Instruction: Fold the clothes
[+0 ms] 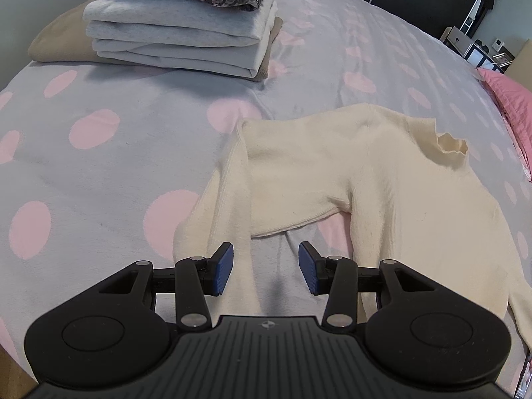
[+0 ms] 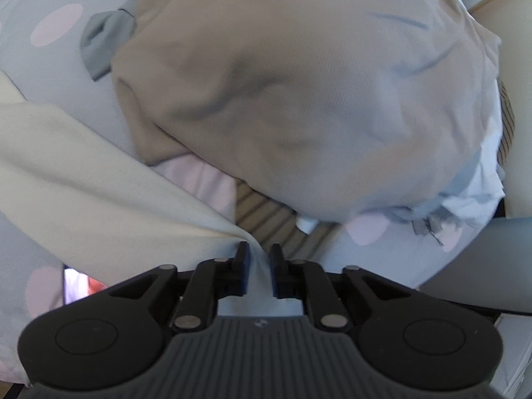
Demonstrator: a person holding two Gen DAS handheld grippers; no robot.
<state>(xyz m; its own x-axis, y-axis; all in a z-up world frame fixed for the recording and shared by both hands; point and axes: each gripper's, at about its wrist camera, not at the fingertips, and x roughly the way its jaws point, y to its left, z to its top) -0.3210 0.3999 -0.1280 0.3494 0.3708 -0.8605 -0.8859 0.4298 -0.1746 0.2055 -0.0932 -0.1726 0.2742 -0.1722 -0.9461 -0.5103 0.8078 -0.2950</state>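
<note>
On the spotted bedspread (image 1: 99,166), a stack of folded clothes (image 1: 179,33) stood at eleven o'clock in the left wrist view: a tan piece at the bottom, pale grey pieces above it and a dark floral piece on top. That much of the folding lay done. A cream sweater (image 1: 349,173) lay spread near the centre and towards three o'clock, not yet in a compact fold. One sleeve (image 1: 212,219) ran down along the body's edge towards seven o'clock, and the other ran off towards five o'clock.

The sweater's collar (image 1: 452,146) pointed to about two o'clock. The long axis of the body appeared to run from that collar across to the far corner at ten o'clock, though fisheye distortion made this a judgement only.

The left gripper (image 1: 266,269) hovered over the gap between the two sleeves, its blue pads well apart and holding nothing. The right gripper (image 2: 259,266) had its fingers drawn nearly together, with a fold of cream cloth (image 2: 116,183) caught between them. This cloth was probably part of the same sweater.

Beyond it in the right wrist view lay a loose heap of beige and white garments (image 2: 299,99) with a striped piece (image 2: 262,212) underneath. These evidently remained to be folded.
</note>
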